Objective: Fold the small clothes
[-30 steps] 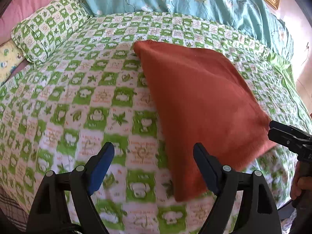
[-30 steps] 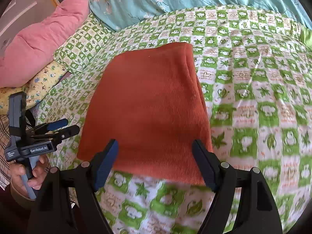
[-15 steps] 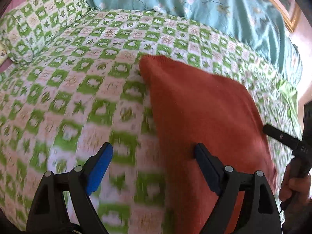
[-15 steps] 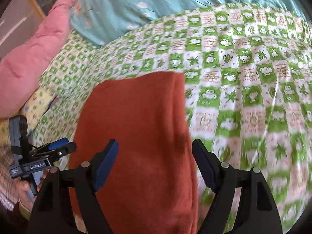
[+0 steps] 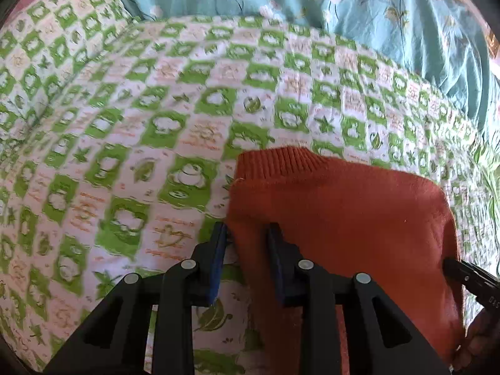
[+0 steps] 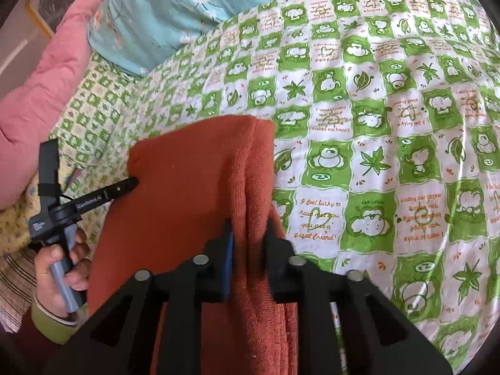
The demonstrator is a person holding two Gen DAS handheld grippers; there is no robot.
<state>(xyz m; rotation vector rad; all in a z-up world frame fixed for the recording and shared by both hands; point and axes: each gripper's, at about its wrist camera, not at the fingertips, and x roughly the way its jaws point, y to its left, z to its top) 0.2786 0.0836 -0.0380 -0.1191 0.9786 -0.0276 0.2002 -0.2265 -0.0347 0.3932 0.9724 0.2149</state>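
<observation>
A bed [image 6: 390, 162] in green-and-white checked cotton carries a folded, ribbed orange knit [image 5: 343, 212]. Both tongs, left [image 5: 247, 234] and right [image 6: 248, 228], are closing, knit edge between them.

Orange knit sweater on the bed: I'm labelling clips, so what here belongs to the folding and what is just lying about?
Folding:
- orange knit sweater
- left gripper, closing on its left edge
- right gripper, closing on its right edge

Lying about:
- green checked bedsheet
- blue floral quilt
- pink quilt
</observation>
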